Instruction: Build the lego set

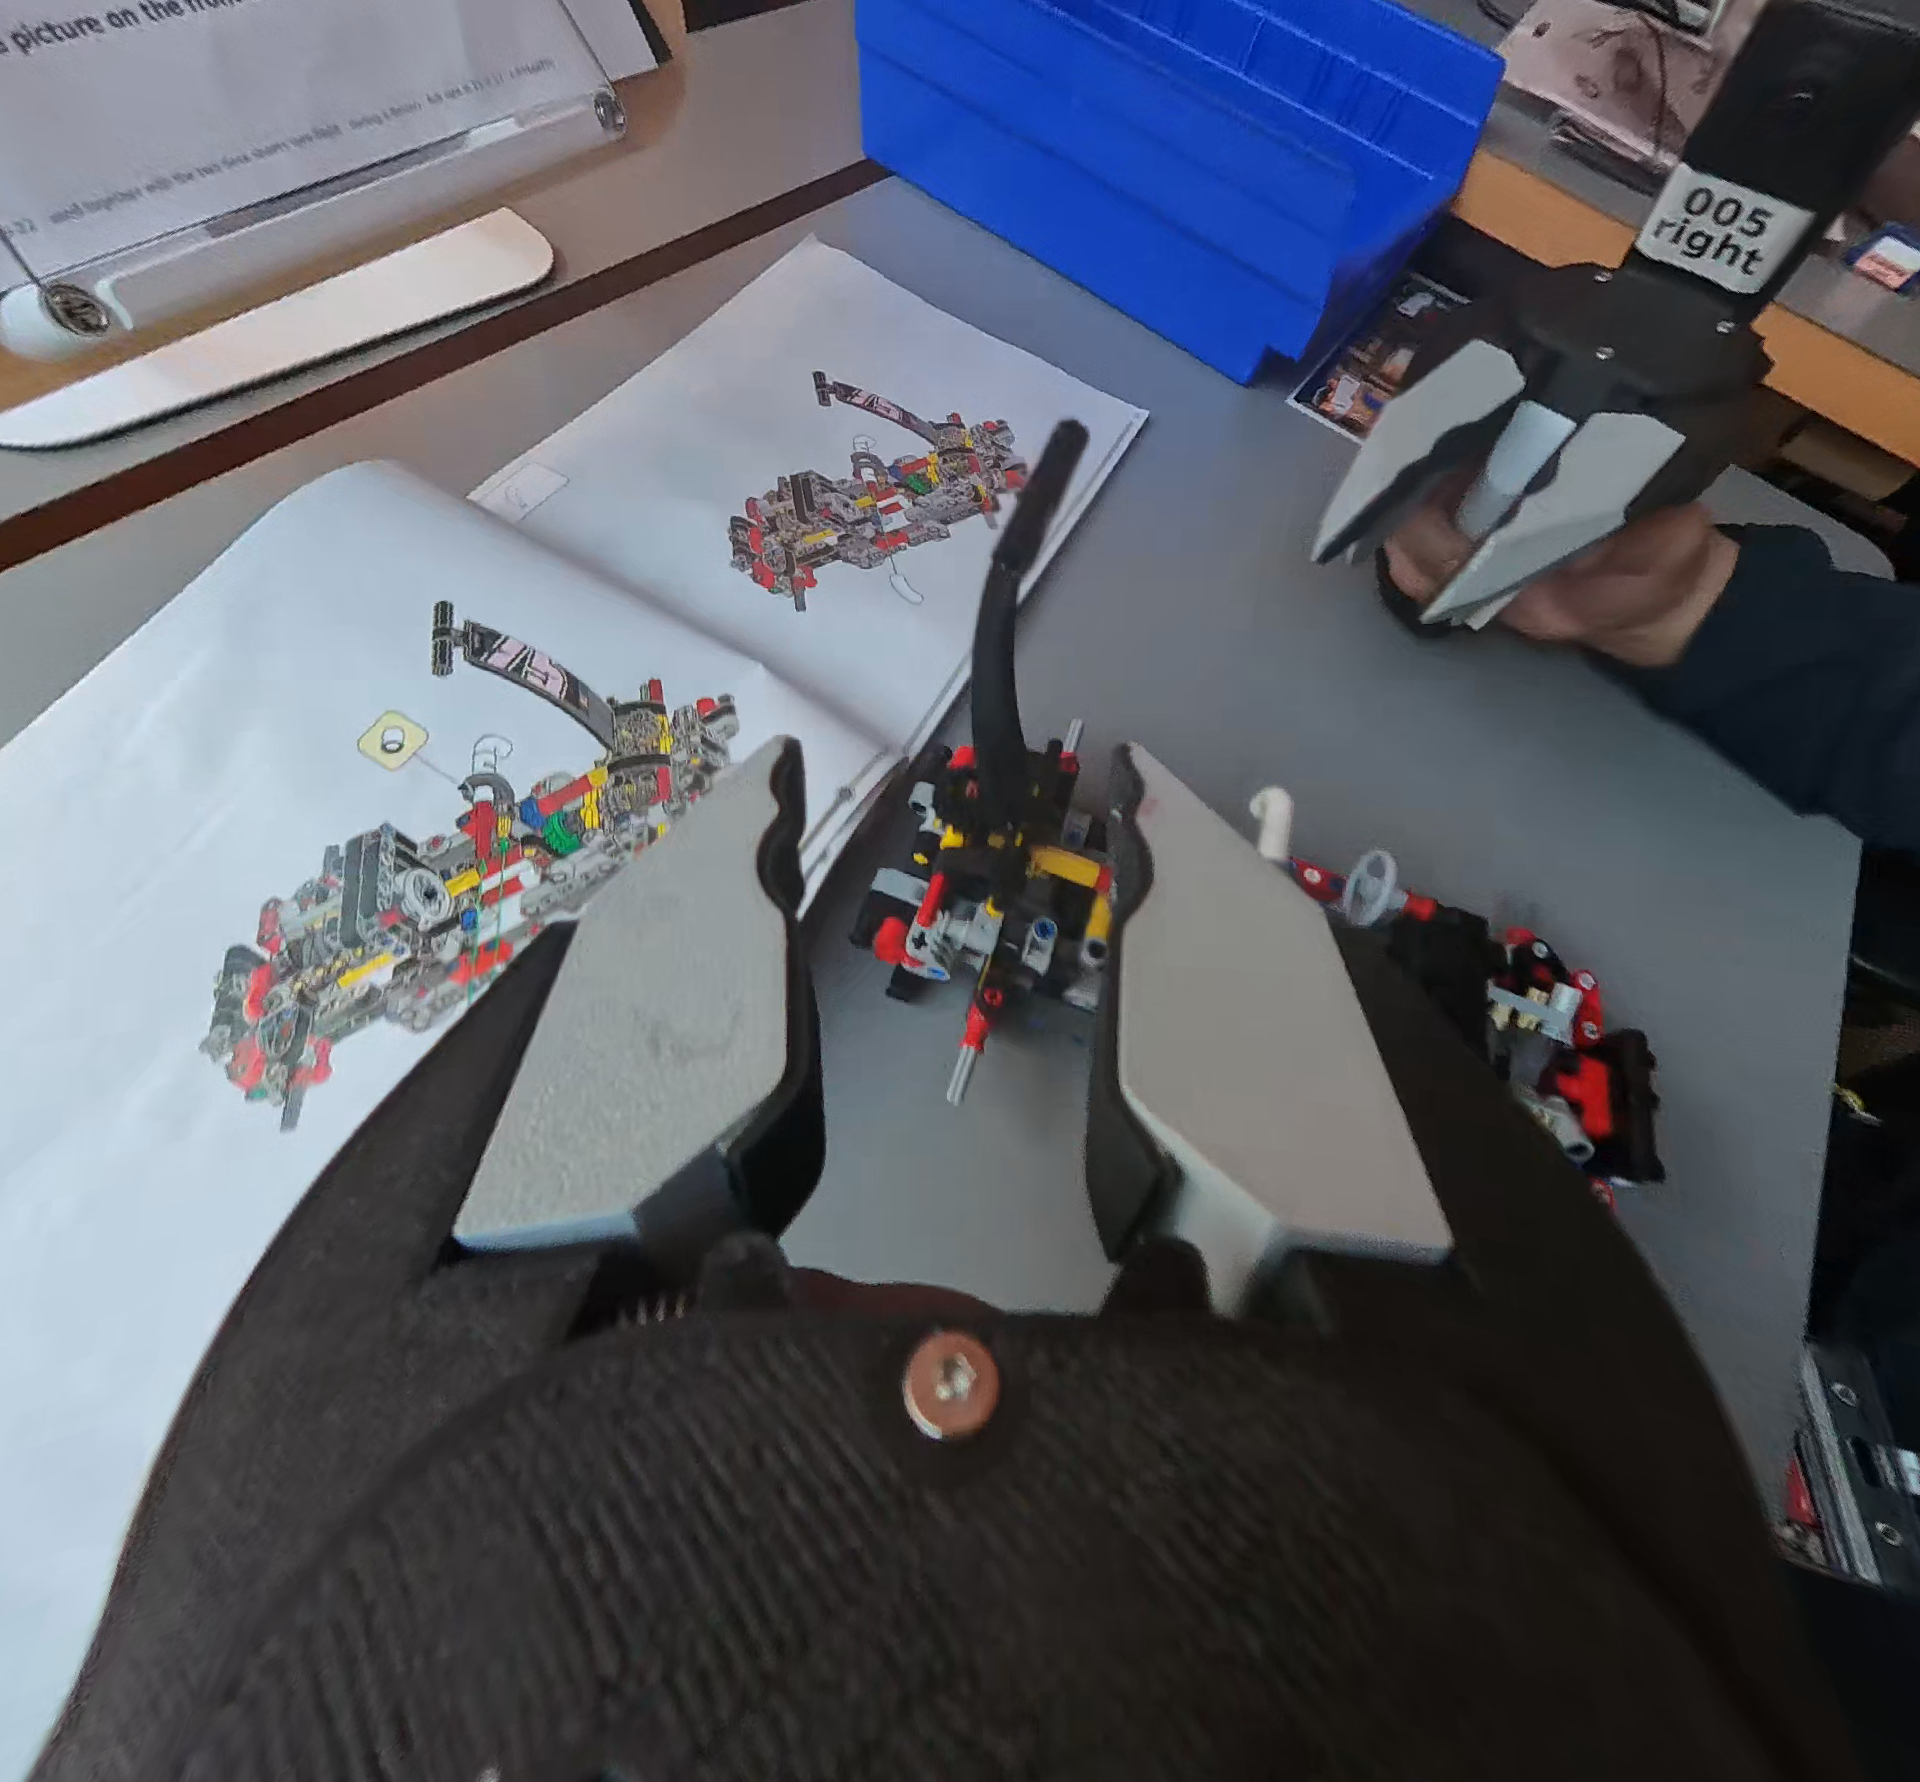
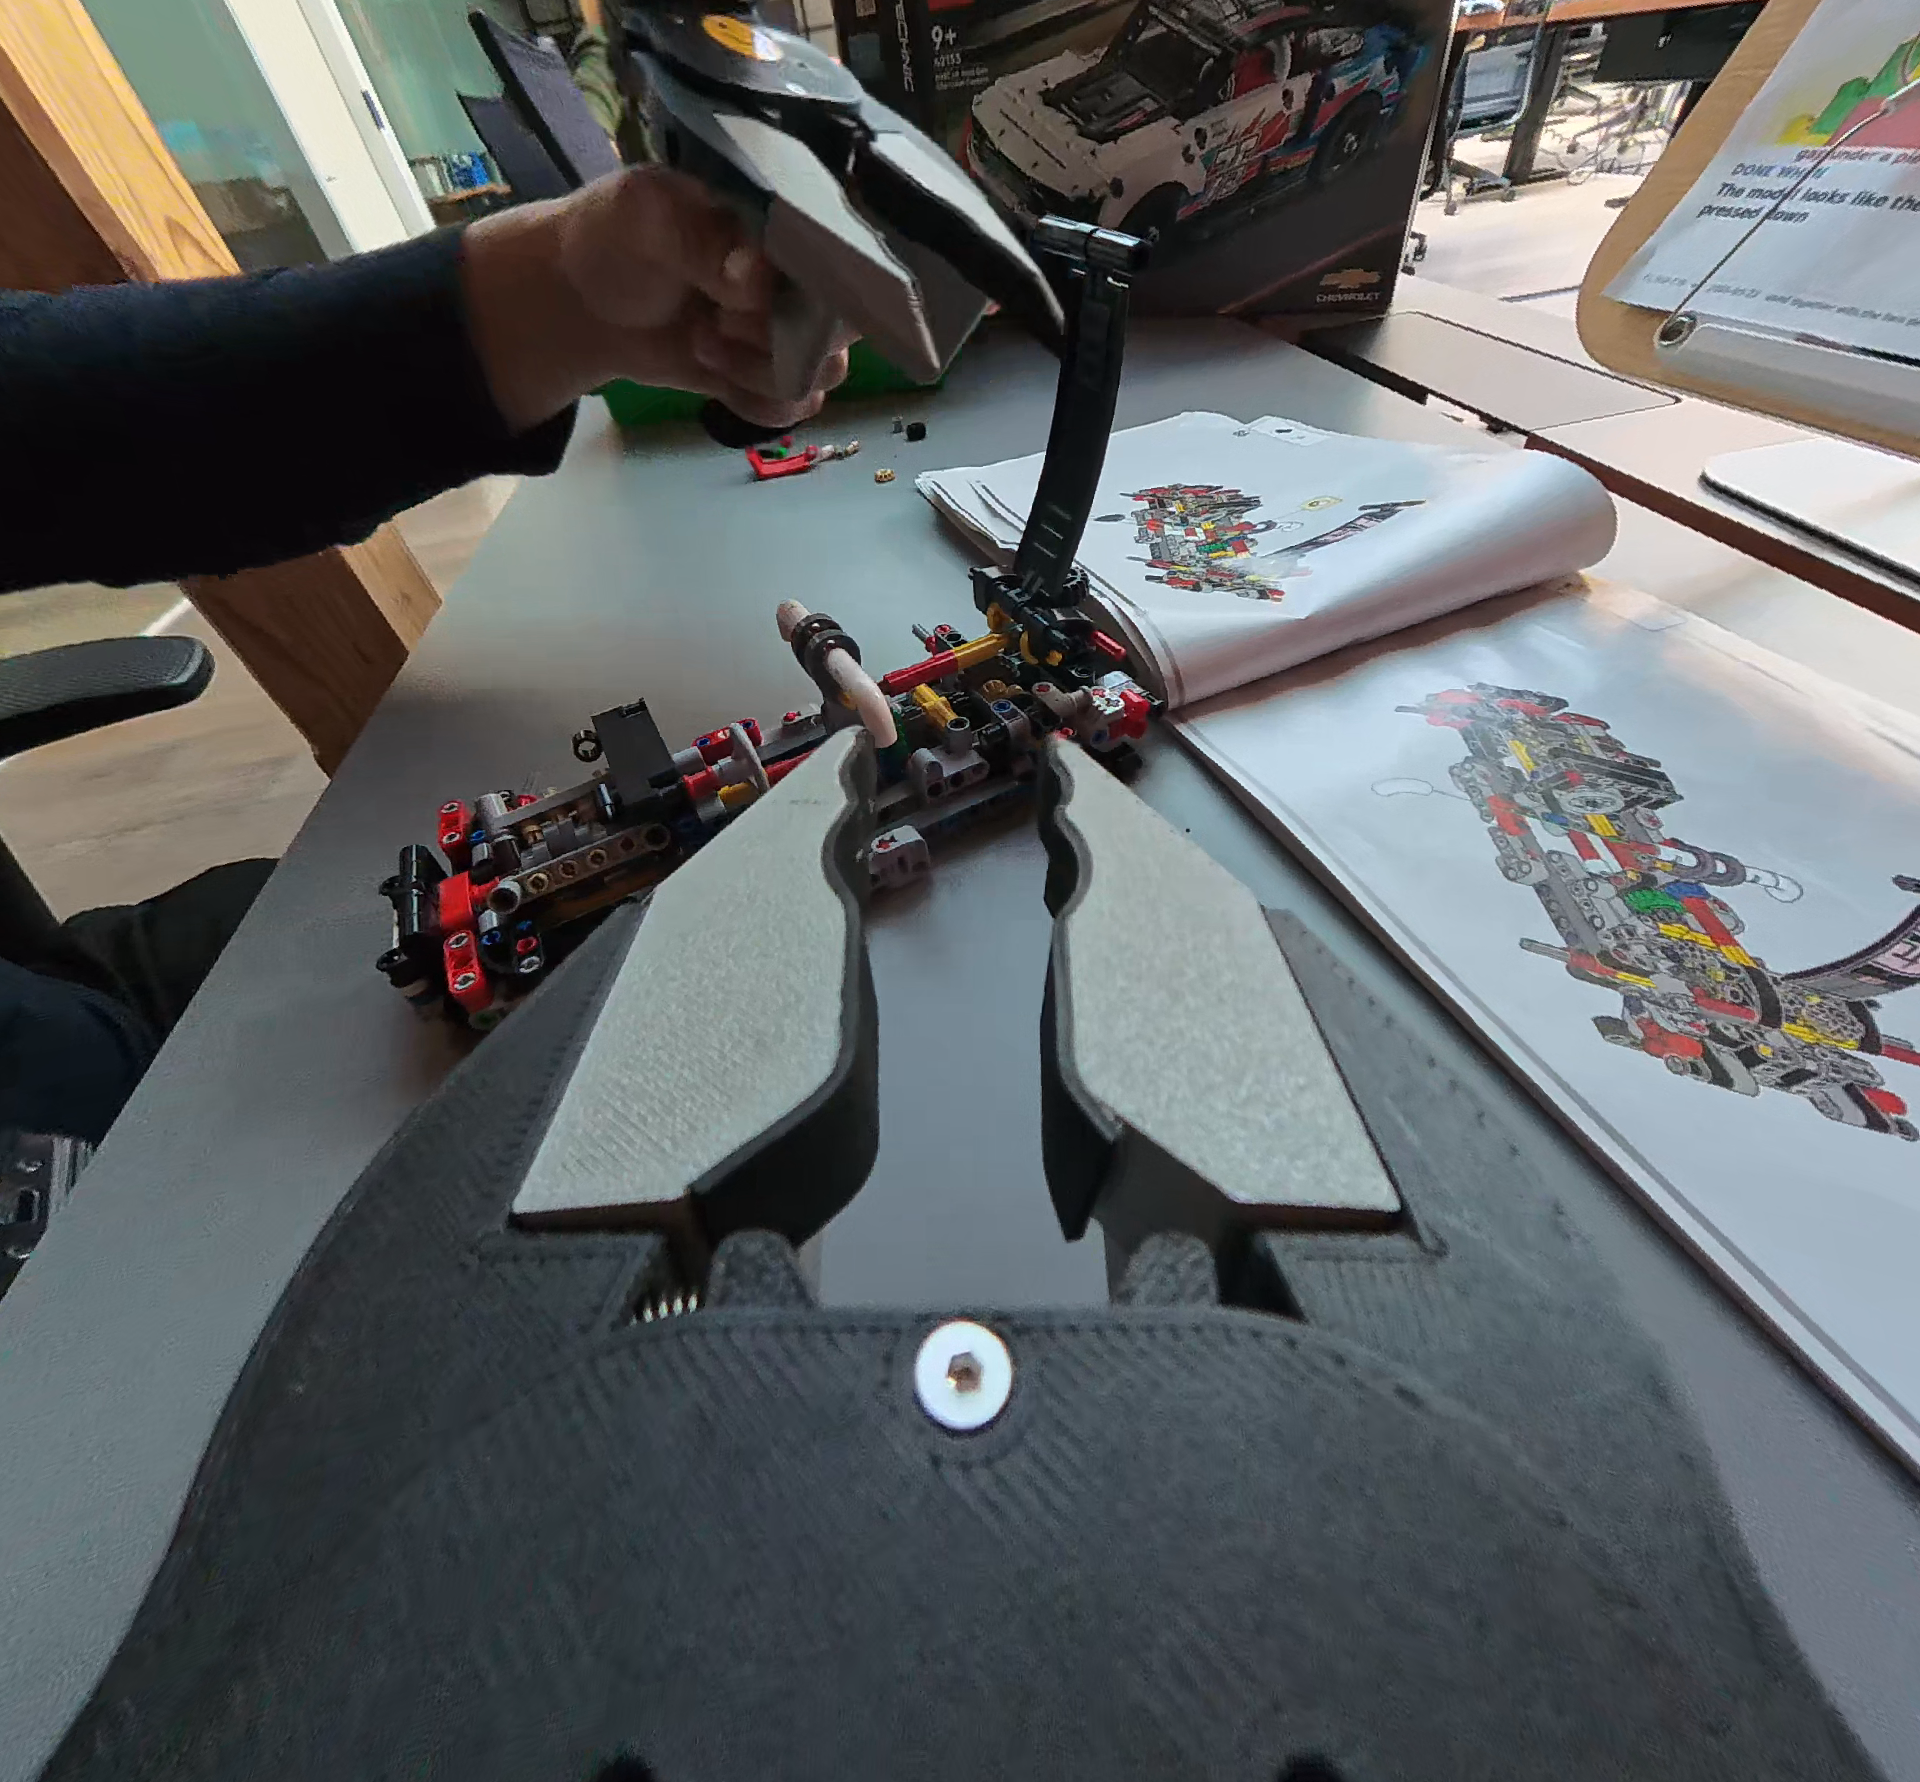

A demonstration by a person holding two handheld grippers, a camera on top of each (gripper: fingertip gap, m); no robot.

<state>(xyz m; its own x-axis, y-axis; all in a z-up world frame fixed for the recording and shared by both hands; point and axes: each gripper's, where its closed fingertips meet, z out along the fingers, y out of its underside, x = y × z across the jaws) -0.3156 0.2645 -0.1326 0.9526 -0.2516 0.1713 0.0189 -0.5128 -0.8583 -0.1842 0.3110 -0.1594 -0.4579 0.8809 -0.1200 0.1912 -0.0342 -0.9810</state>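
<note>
grey desk (image 1: 1351, 652) w/ blue bin (image 1: 1143, 132); both tongs spread, left tongs (image 1: 956, 797) above brick model (image 1: 997, 891).

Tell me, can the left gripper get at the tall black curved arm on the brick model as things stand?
Probably yes. The left gripper hangs open in the air beside the top of the black curved arm, and nothing stands between them. The right gripper is low, near the model's chassis, out of the way.
</note>
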